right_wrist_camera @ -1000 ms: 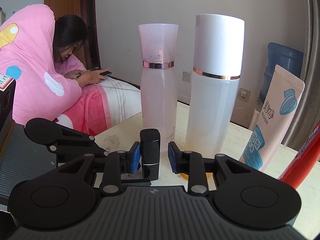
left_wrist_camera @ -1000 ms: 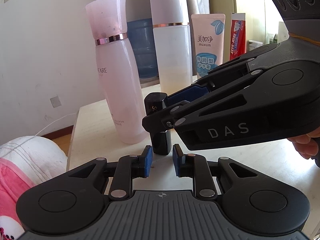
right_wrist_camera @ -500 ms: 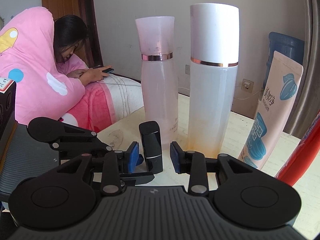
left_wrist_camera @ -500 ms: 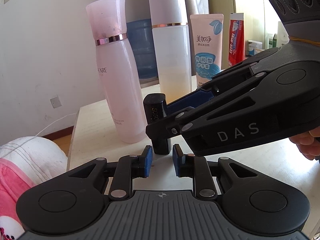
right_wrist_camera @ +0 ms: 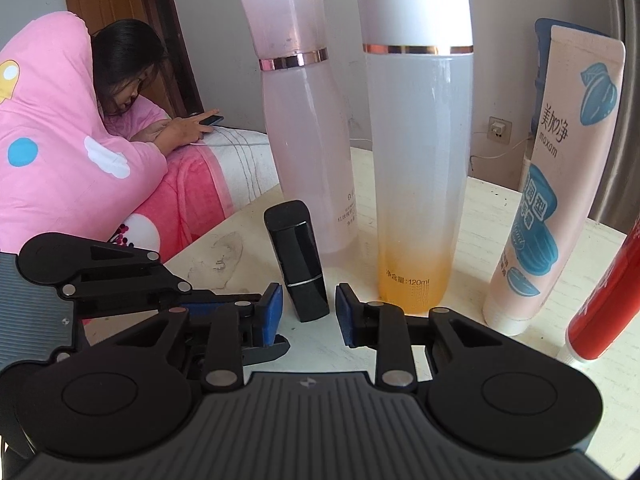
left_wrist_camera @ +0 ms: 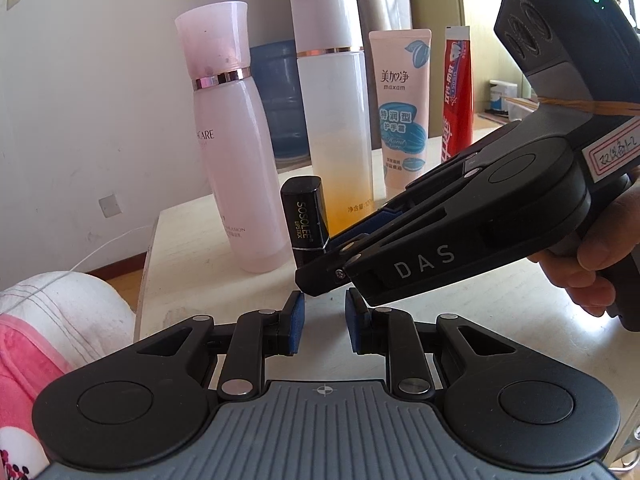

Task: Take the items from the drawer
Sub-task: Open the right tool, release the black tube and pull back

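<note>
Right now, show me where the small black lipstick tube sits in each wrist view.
Left wrist view: small black lipstick tube left of centre, behind the right gripper.
Right wrist view: lower centre, tilted, just beyond the blue pads.
Shared landmark: the white-capped bottle with orange base.

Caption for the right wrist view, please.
Right gripper open around a tilted black lipstick on the table, bottles and tubes behind.

On the bench (right_wrist_camera: 500, 216) the lipstick (right_wrist_camera: 298, 260) stands tilted, in the right wrist view. Just behind the lipstick stands the flared-cap bottle (right_wrist_camera: 304, 128); right of that the tall bottle (right_wrist_camera: 420, 140), then the hand-cream tube (right_wrist_camera: 556, 184), then the toothpaste tube (right_wrist_camera: 604, 304). A bed (right_wrist_camera: 224, 168) lies left of the bench.
</note>
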### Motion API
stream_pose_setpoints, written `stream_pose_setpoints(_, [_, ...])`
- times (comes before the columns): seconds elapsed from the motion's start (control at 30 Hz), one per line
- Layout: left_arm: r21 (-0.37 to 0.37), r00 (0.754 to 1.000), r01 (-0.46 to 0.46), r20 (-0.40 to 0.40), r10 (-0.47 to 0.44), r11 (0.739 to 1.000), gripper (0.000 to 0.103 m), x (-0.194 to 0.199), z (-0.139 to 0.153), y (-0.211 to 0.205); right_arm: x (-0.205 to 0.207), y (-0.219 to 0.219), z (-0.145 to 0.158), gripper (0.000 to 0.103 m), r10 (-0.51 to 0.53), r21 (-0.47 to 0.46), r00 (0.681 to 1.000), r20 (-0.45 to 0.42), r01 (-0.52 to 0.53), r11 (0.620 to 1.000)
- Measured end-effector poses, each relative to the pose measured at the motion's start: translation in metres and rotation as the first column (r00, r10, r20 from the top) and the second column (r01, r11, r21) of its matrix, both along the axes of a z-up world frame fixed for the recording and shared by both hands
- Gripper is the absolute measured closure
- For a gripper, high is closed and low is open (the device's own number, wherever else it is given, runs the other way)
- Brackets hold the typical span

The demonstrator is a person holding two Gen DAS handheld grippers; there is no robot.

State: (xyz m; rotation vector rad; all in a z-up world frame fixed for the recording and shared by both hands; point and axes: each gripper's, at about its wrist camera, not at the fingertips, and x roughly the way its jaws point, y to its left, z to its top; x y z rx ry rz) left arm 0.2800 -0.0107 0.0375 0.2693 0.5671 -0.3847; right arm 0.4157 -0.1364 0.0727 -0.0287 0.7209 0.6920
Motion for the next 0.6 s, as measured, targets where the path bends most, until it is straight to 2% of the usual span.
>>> stream_pose_setpoints(0.17, [-0.008, 1.000, -0.002, 0.001, 0.002, 1.000, 0.079, -0.004, 0.000, 0.002, -0.001, 0.002, -0.003, 0.079, -0.008, 0.004, 1.000, 0.003, 0.008, 1.000])
stream_pose_setpoints(0.37, [-0.015, 1.000, -0.002, 0.001, 0.002, 1.000, 0.079, -0.008, -0.001, 0.003, 0.001, 0.007, -0.005, 0.079, -0.017, 0.016, 1.000, 0.004, 0.017, 1.000])
stream_pose_setpoints(0.47, [-0.015, 1.000, -0.015, -0.001, 0.015, 1.000, 0.079, 0.010, -0.011, 0.009, 0.002, 0.009, -0.006, 0.079, -0.021, 0.020, 1.000, 0.005, 0.021, 1.000])
stream_pose_setpoints(0.6, [-0.020, 1.000, -0.015, -0.002, 0.015, 1.000, 0.079, -0.002, -0.003, 0.004, 0.004, 0.012, -0.006, 0.079, -0.025, 0.025, 1.000, 0.007, 0.024, 0.999])
